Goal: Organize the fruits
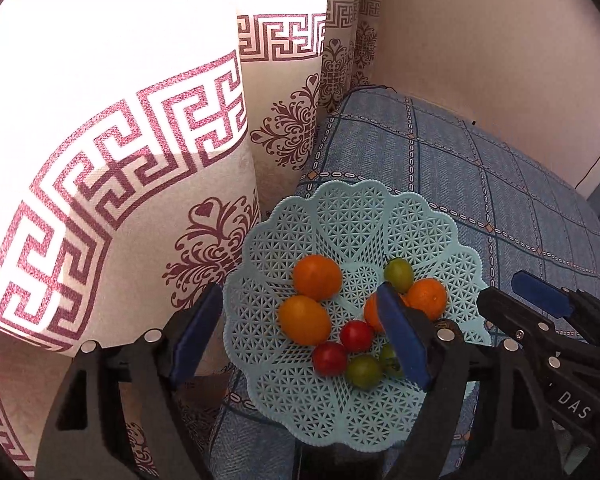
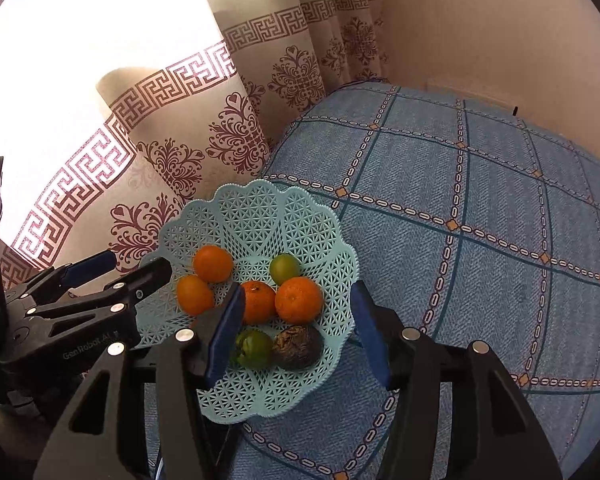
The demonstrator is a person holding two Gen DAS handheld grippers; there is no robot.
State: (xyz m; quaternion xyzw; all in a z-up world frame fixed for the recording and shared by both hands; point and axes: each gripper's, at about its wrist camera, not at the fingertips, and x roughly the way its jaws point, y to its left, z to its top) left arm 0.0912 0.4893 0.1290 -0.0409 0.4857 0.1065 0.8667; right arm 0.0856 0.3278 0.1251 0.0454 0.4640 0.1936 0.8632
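A light blue lattice basket point(image 1: 340, 208) point(image 2: 252, 208) sits on a blue plaid cover. It holds two smooth orange fruits point(image 1: 317, 282), two mandarins point(image 2: 299, 300), two red tomatoes point(image 1: 356, 335), several green fruits point(image 1: 399, 274) and a dark wrinkled fruit point(image 2: 297, 347). My left gripper point(image 1: 300, 332) hangs open over the basket's near left side and grips nothing. My right gripper point(image 2: 298, 336) is open over the near right side, also holding nothing. Each gripper shows in the other's view: the right gripper point(image 1: 520, 304) and the left gripper point(image 2: 120, 272).
The blue plaid cover point(image 2: 460, 200) spreads to the right and far side. A patterned cream curtain point(image 1: 140, 140) hangs close on the left, and the basket's left rim reaches past the cover's edge toward it. A pink wall point(image 1: 480, 40) stands behind.
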